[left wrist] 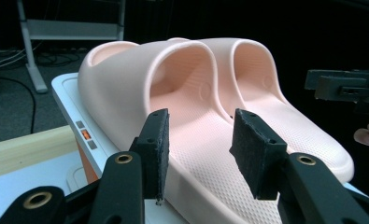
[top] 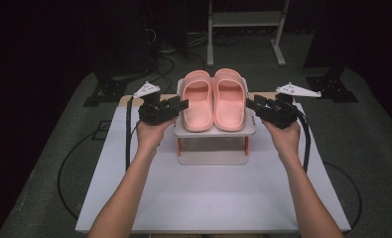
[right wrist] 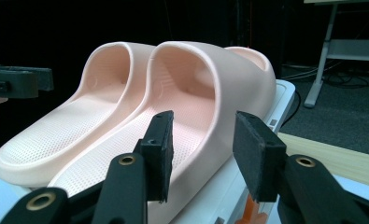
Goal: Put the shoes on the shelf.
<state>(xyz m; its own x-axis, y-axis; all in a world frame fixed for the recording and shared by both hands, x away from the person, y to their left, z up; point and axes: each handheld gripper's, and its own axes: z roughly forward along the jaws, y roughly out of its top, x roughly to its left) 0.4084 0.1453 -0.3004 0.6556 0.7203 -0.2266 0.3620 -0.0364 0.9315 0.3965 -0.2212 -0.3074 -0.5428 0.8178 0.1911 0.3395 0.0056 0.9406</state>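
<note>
Two pink slippers stand side by side, toes away from me, on a small white rack [top: 213, 133] mid-table. My left gripper [top: 183, 105] sits level at the outer side of the left slipper [top: 198, 101]. Its jaws [left wrist: 203, 149] are open, and the slipper's side [left wrist: 126, 84] shows between the pads, which do not press it. My right gripper [top: 249, 104] mirrors it at the right slipper [top: 229, 99]. Those jaws [right wrist: 203, 144] are open too, straddling that slipper's outer edge [right wrist: 229, 79] without squeezing. Each gripper view also shows the other gripper beyond the slippers [left wrist: 345, 86] [right wrist: 14, 81].
The rack has orange legs and a lower shelf [top: 212, 157] and stands on a white table [top: 208, 198]. A wooden strip [right wrist: 331, 154] runs along the table's far edge. Behind it are black stands [top: 109, 84], cables on the floor and a metal frame [top: 243, 20].
</note>
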